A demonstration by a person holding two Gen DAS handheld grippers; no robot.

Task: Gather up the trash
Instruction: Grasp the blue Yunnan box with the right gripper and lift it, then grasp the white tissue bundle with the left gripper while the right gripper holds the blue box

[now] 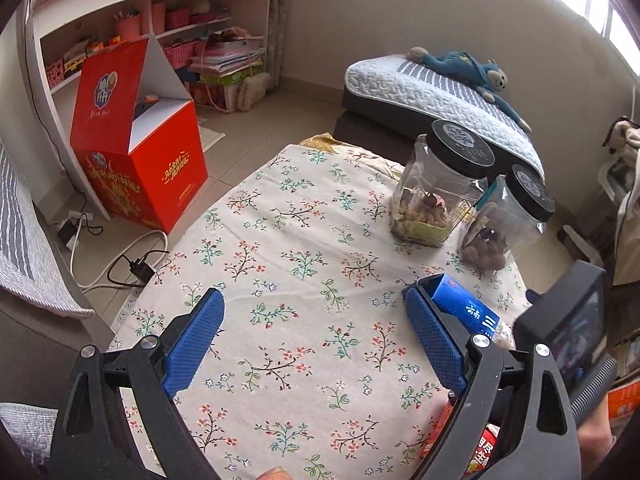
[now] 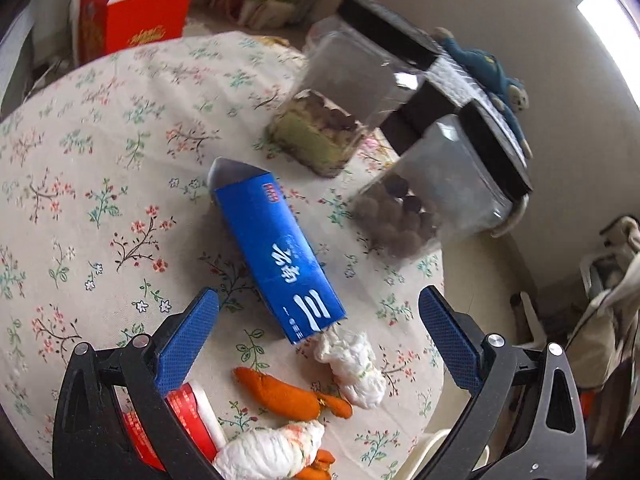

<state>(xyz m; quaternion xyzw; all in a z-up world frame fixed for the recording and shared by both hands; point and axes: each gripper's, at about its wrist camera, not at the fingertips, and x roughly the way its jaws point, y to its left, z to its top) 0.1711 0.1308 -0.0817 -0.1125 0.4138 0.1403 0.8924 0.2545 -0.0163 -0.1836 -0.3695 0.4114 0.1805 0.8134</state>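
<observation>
A blue carton (image 2: 276, 252) lies flat on the floral tablecloth (image 2: 100, 168), its open end toward me. Two crumpled white tissues lie near it, one (image 2: 354, 364) at the carton's mouth, one (image 2: 272, 452) at the bottom edge. Orange peel pieces (image 2: 288, 396) lie between them. A red and white packet (image 2: 192, 412) sits under my left finger. My right gripper (image 2: 318, 336) is open and empty, hovering over the carton's near end. My left gripper (image 1: 314, 336) is open and empty above bare cloth; the blue carton (image 1: 464, 306) shows behind its right finger.
Two clear jars with black lids (image 1: 440, 184) (image 1: 508, 220) holding nuts stand at the table's far right. A red box (image 1: 136, 140) with its flap up stands on the floor at left, by cables and a power strip (image 1: 136, 268). The other gripper's body (image 1: 572, 320) is at right.
</observation>
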